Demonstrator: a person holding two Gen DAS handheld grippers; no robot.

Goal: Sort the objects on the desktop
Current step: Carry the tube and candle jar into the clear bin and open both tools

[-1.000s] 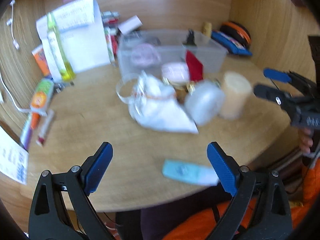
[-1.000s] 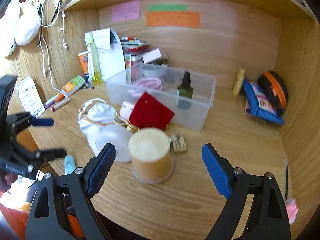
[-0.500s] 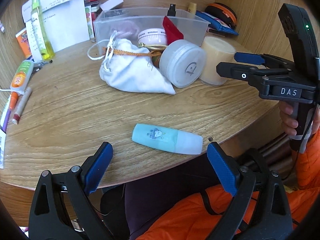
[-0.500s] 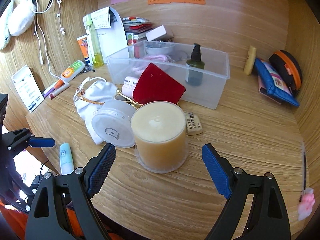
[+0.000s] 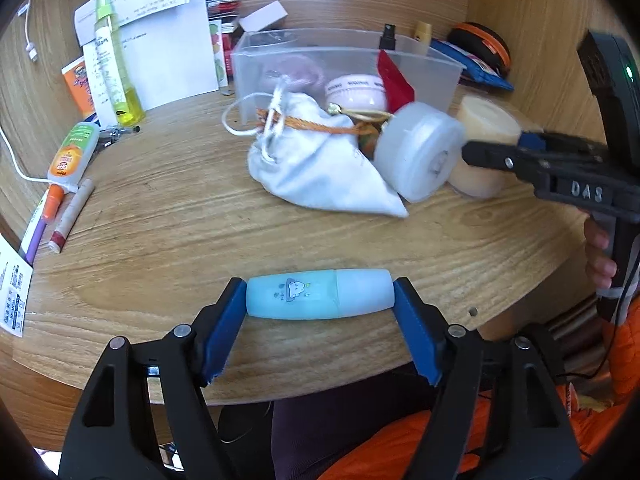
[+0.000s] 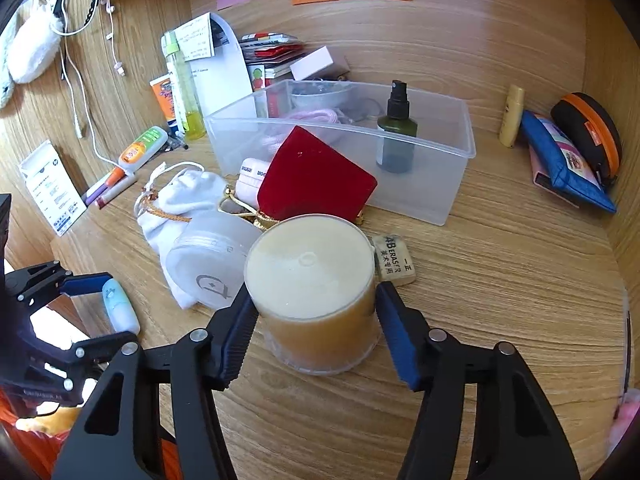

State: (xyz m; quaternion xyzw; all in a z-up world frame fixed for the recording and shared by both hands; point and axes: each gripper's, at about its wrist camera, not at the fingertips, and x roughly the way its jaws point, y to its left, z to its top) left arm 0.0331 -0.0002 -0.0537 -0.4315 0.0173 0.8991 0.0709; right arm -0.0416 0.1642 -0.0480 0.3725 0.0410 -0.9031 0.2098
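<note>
My left gripper [image 5: 320, 312] has closed on a light blue tube [image 5: 319, 294] lying crosswise near the desk's front edge; its pads touch both ends. The tube also shows in the right wrist view [image 6: 120, 307]. My right gripper [image 6: 314, 316] has closed around a clear jar of cream-yellow stuff [image 6: 312, 292] standing on the desk, pads against both sides. The jar shows in the left wrist view [image 5: 482, 148] behind the right gripper's fingers [image 5: 528, 156]. A clear plastic bin [image 6: 424, 184] stands behind, holding a dark spray bottle [image 6: 396, 128].
A white drawstring pouch [image 5: 316, 164], a round white tub [image 5: 420, 156], a red pouch [image 6: 316, 176] and an eraser [image 6: 394, 262] crowd the jar. Tubes, pens and a yellow bottle [image 5: 116, 72] lie left. Blue and orange cases [image 6: 572, 156] sit right.
Both grippers have moved forward and narrowed: the left now has the blue tube between its pads, the right has the jar between its pads.
</note>
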